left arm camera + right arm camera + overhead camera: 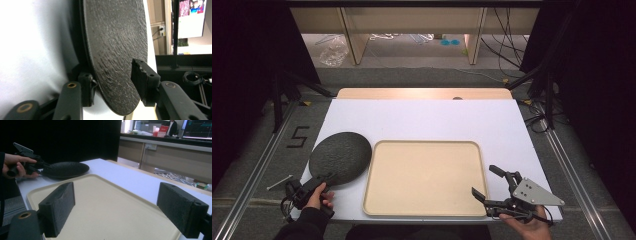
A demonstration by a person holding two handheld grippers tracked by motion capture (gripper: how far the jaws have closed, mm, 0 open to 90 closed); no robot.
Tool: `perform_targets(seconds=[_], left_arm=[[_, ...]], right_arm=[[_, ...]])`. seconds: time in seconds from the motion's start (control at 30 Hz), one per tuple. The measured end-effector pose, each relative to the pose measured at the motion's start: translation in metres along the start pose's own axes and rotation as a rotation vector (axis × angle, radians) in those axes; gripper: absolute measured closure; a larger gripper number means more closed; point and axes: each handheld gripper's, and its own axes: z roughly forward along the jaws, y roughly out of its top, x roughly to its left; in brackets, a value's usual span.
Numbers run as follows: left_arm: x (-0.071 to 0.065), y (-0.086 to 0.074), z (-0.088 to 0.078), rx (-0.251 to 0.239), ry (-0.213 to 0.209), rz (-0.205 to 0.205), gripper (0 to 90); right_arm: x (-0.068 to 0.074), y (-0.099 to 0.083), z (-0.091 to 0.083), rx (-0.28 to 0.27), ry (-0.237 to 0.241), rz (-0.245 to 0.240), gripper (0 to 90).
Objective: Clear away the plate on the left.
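Bright tabletop, dark surround, soft close-ups.

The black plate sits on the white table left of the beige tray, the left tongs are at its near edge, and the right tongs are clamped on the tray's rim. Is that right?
Not quite. The right tongs are not clamped on the beige tray: the right gripper view shows their jaws wide apart with nothing between them. The rest holds: the black plate sits on the white table left of the tray, and the left tongs are at its near edge.

Black plate [115, 50] matt with rough, ridged texture, beige tray [422, 175] smooth satin plastic, white tabletop [427, 120] smooth and matt, gripper pads [58, 206] coarse black rubber
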Motion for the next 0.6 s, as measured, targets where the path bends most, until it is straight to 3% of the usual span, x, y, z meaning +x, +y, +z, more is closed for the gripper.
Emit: perform_targets(seconds=[0.17, 0.23, 0.3, 0.33, 0.37, 0.43, 0.5, 0.53, 0.6], left_arm=[[0.003, 0.001, 0.0, -0.001, -0.006, -0.035, 60.0], [0.003, 0.0, 0.001, 0.0, 0.002, -0.031, 60.5], [0.003, 0.001, 0.0, 0.012, 0.038, -0.018, 74.5], [0.004, 0.002, 0.001, 0.015, 0.041, -0.019, 74.5], [0.004, 0.003, 0.001, 0.022, 0.036, -0.026, 75.6], [0.006, 0.004, 0.002, 0.031, 0.025, -0.049, 76.6], [0.006, 0.004, 0.005, 0.028, 0.047, -0.073, 77.6], [0.007, 0.004, 0.005, 0.032, 0.037, -0.084, 77.6], [0.01, 0.005, 0.004, 0.051, 0.022, -0.096, 79.3]], right_arm=[[-0.002, 0.0, 0.001, -0.004, 0.0, -0.025, 16.5], [-0.002, 0.0, 0.001, -0.005, 0.002, -0.027, 16.8], [0.0, 0.0, 0.001, -0.005, -0.001, -0.005, 16.9], [0.0, 0.0, 0.001, -0.005, -0.001, -0.005, 16.9], [0.0, 0.0, 0.003, -0.027, -0.014, -0.028, 16.9], [0.0, 0.0, 0.002, -0.023, -0.011, -0.028, 16.8], [-0.001, 0.0, 0.002, -0.019, -0.002, -0.03, 16.8], [0.0, 0.0, 0.002, -0.007, 0.004, -0.01, 16.8], [-0.001, 0.001, 0.001, -0.006, 0.003, -0.031, 16.8]])
